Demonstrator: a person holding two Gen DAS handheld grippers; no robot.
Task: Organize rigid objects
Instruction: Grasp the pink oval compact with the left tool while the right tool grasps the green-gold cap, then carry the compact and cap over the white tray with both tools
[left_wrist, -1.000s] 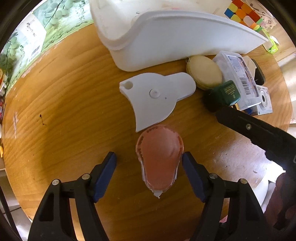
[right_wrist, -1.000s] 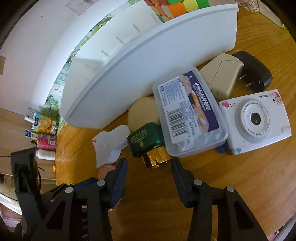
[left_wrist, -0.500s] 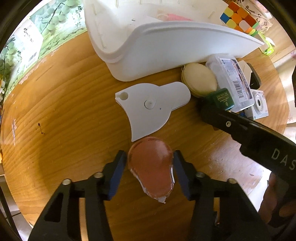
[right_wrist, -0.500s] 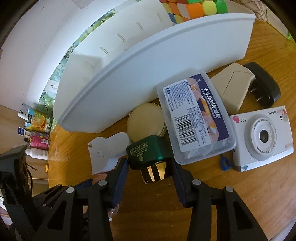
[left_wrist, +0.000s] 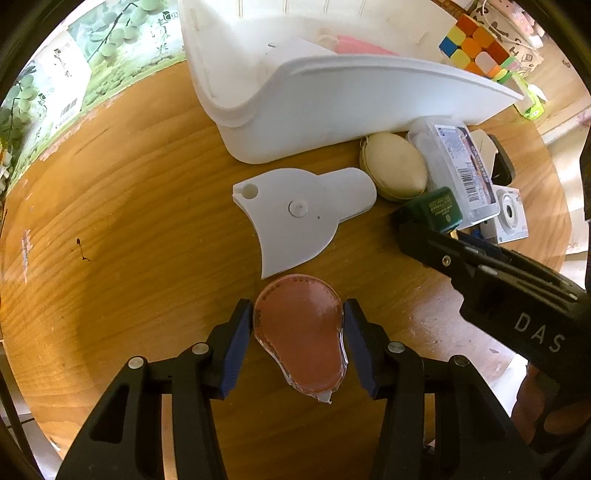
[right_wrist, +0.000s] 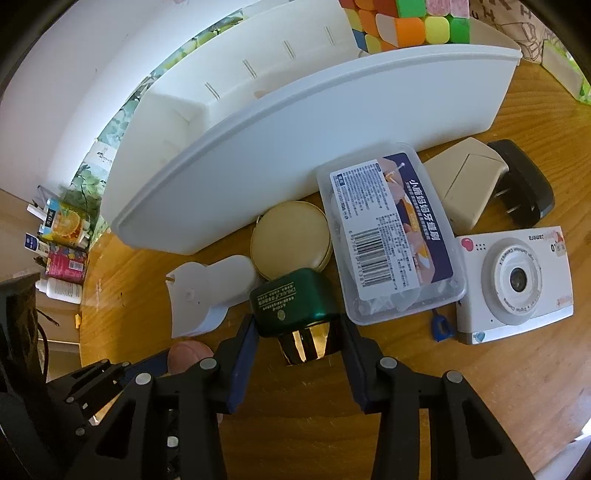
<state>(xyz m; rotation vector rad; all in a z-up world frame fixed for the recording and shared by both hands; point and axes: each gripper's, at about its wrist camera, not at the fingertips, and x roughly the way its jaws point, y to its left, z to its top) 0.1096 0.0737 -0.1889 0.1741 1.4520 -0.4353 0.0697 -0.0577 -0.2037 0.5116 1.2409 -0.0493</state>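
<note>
My left gripper (left_wrist: 297, 325) is shut on a pink teardrop-shaped case (left_wrist: 301, 332) lying on the round wooden table (left_wrist: 129, 221); both blue pads touch its sides. My right gripper (right_wrist: 297, 332) has its pads on either side of a green and gold jar (right_wrist: 295, 310), touching or nearly touching it. The jar also shows in the left wrist view (left_wrist: 436, 210). A white storage bin (right_wrist: 295, 122) stands behind.
A flat white plastic piece (left_wrist: 299, 218) lies ahead of the pink case. Near the jar sit a round cream compact (right_wrist: 291, 240), a clear floss-pick box (right_wrist: 388, 232), a white toy camera (right_wrist: 513, 280), a beige box (right_wrist: 461, 184) and a black plug (right_wrist: 521, 184). A colourful cube (right_wrist: 406, 22) stands behind the bin.
My left gripper has closed from wide open onto the pink case. My right gripper has moved forward so the green jar now sits between its pads.
</note>
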